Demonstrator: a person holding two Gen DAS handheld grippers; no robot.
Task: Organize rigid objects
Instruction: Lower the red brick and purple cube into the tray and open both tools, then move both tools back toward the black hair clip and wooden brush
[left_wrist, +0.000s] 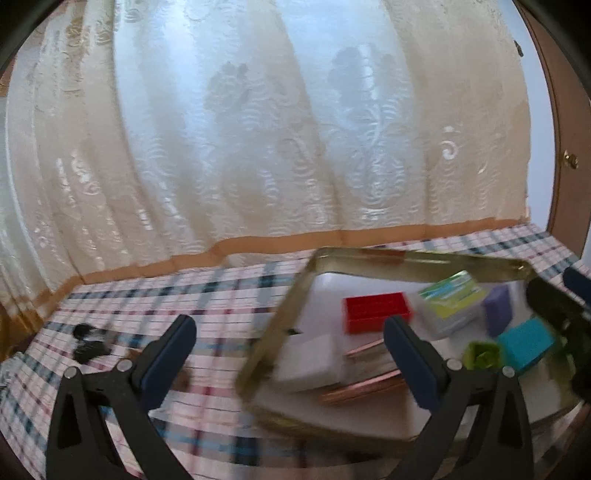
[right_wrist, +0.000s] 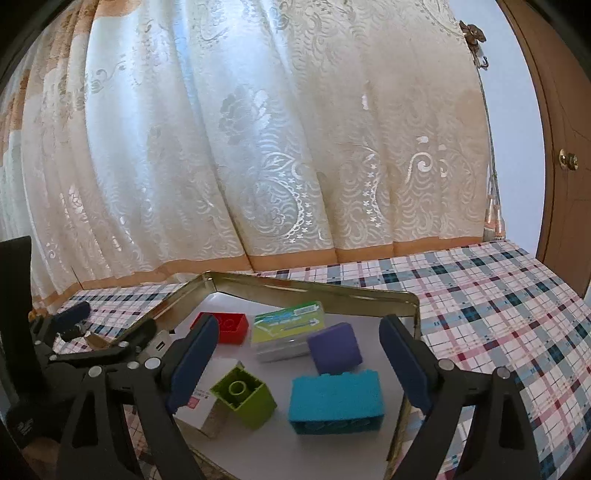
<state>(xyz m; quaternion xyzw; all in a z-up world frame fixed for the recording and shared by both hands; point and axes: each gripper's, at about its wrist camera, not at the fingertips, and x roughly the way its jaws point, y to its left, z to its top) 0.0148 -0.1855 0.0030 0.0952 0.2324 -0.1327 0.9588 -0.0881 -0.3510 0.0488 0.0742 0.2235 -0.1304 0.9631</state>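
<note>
**Ana:** While both grippers hang over the tin tray (right_wrist: 415, 314), which step do you make this?

**Ben:** Between placements, I'd judge. The right gripper (right_wrist: 299, 358) has its jaws spread wide with nothing pressed between the pads; the teal brick (right_wrist: 334, 400) and purple block (right_wrist: 334, 352) lie on the tray floor beneath them. The left gripper (left_wrist: 291, 354) is equally wide and empty, straddling the tray's near-left rim.

**Ana:** So where are the pieces?

**Ben:** Inside the tray: red brick (right_wrist: 231, 326) toward the far-left corner, the green-labelled box (right_wrist: 288, 328) just beside it, the lime brick (right_wrist: 245, 397) tipped on its side near a white carton (right_wrist: 205, 406). Some copper-coloured sticks (left_wrist: 364, 386) lie by a white block (left_wrist: 310, 363).

**Ana:** Anything left outside?

**Ben:** A dark, blurred thing (left_wrist: 86, 341) sits on the checked tablecloth (right_wrist: 498, 295), well apart from the tray. I can't tell what it is. If it belongs, the next move calls for the left gripper to swing over there and close on it.
</note>
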